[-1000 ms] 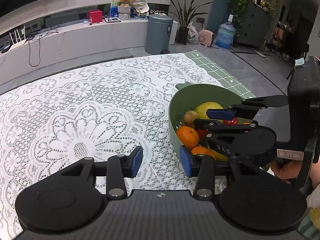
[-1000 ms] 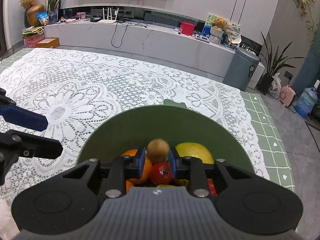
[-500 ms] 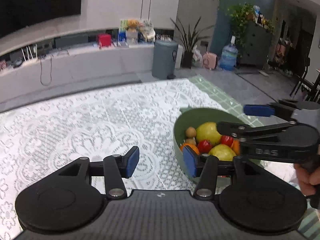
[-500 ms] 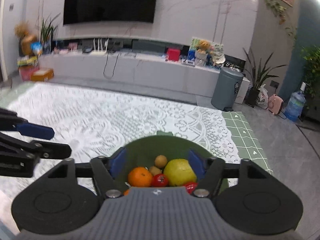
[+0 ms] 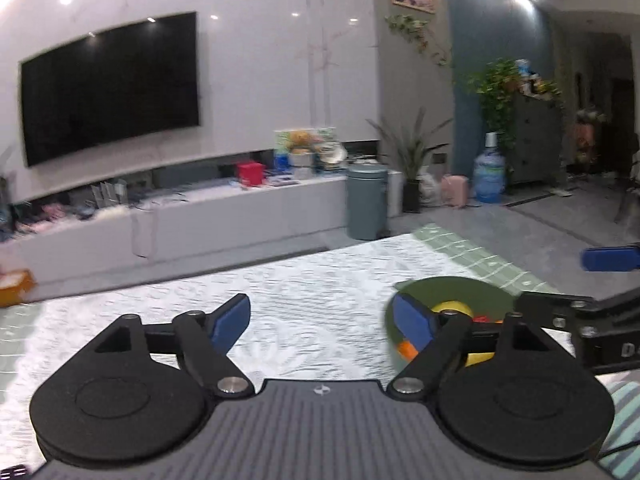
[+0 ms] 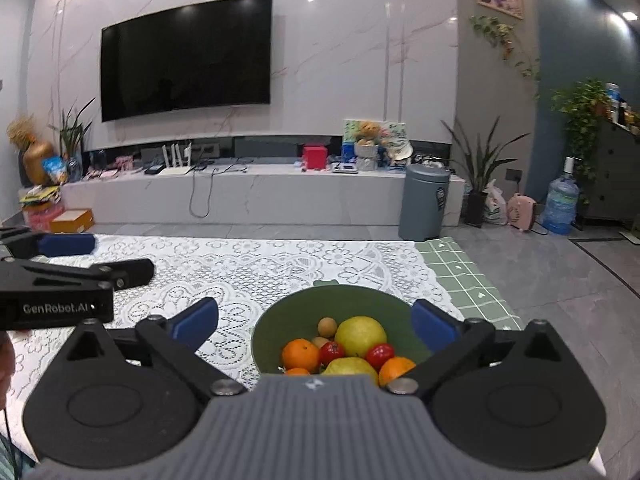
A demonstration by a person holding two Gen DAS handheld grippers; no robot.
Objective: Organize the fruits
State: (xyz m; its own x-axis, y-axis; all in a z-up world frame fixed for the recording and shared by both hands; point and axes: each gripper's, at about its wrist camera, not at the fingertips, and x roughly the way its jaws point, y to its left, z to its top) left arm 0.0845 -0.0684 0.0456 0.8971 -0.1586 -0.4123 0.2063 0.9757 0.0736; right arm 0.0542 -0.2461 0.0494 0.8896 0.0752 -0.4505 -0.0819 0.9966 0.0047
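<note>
A green bowl [image 6: 360, 300] stands on the lace tablecloth [image 6: 240, 268] and holds oranges [image 6: 301, 354], yellow fruits [image 6: 360, 334], red fruits [image 6: 379, 355] and a small brown fruit [image 6: 327, 326]. My right gripper [image 6: 314, 322] is open and empty, raised above and behind the bowl. My left gripper [image 5: 322, 318] is open and empty, raised over the cloth left of the bowl [image 5: 452, 288]. Each gripper shows at the edge of the other's view.
The table's green checked cloth [image 6: 460, 268] shows at the right edge. Beyond are a grey bin [image 6: 424, 200], a long TV bench [image 6: 240, 196], a television [image 6: 188, 56], plants and a water bottle [image 6: 560, 208].
My right gripper let go of the small brown fruit into the bowl, opened wide and drew back upward. My left gripper also rose and tilted up, staying open.
</note>
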